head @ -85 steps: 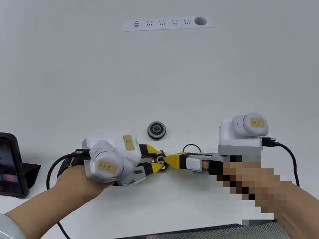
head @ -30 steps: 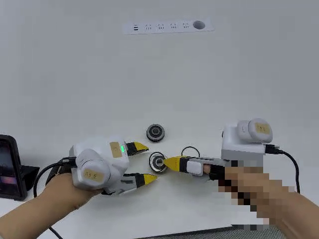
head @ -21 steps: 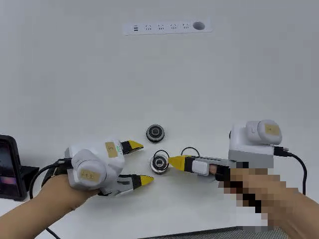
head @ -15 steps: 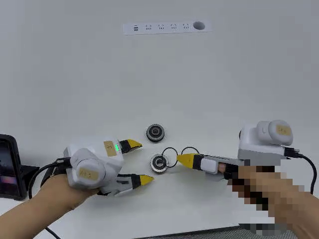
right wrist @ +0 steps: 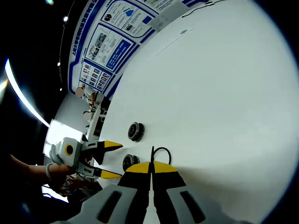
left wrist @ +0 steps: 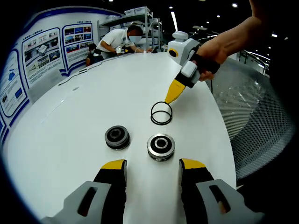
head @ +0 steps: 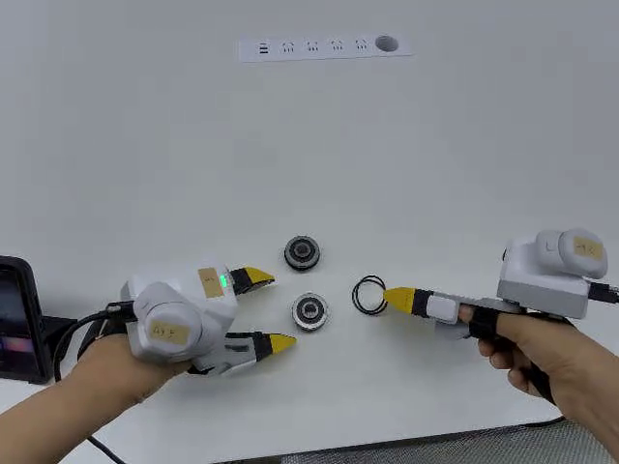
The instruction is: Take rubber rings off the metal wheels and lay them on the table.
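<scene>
Starting nearest the person, the white left gripper with yellow-tipped jaws (head: 270, 309) is held with its jaws spread wide and nothing between them. They open toward the bare silver metal wheel (head: 310, 311), which lies flat on the white table (head: 193, 145) just ahead of the tips. Across that wheel, the white right gripper (head: 397, 300) has its jaws pressed together. In the right gripper view a thin black rubber ring (right wrist: 152, 152) seems pinched at the tips and standing on edge, beside a second black rubber ring (right wrist: 162, 149) that lies flat on the table. Farther out sits the dark-rimmed metal wheel (head: 303, 253), also flat with its axle upward; judging by its black edge, it still wears its ring. The next move likely turns on that wheel. It lies beyond the bare wheel and slightly toward the left gripper's side, near that gripper's far jaw tip. So the left gripper is the nearer tool, while the right one is farther off and occupied until it sets its ring down.
</scene>
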{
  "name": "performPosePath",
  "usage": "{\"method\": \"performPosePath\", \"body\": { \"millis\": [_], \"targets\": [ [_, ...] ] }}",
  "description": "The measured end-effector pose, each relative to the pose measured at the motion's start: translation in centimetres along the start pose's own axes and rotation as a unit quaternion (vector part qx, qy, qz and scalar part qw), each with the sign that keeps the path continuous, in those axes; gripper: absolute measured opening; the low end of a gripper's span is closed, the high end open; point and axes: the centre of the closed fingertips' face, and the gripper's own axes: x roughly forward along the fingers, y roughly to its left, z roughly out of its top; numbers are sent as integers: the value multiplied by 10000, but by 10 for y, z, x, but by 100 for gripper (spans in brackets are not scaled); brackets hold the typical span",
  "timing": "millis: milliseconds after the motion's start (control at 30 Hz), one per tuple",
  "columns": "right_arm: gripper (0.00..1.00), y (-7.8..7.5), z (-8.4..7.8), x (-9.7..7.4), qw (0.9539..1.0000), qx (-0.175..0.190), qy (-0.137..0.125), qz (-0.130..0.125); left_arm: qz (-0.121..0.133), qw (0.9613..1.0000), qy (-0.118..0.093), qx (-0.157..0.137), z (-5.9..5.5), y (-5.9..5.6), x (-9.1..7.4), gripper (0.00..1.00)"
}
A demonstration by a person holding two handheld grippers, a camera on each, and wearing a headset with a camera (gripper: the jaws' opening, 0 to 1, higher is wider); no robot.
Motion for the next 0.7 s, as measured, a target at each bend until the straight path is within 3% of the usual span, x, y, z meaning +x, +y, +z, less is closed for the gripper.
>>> {"method": "performPosePath", "body": {
  "millis": [300, 567, 700],
  "targets": [
    [11, -6, -4, 1, 9982, -505, 174, -291, -3, 10000, -5, 2, 1, 0, 0, 46],
    [15, -6, -4, -2, 9915, -1141, 393, -486, 6, 10000, -13, -6, 1, 1, -1, 45],
    [17, -8, -5, -3, 9847, -1556, 515, -595, 16, 10000, -21, -15, 2, 1, -1, 45]
  ]
}}
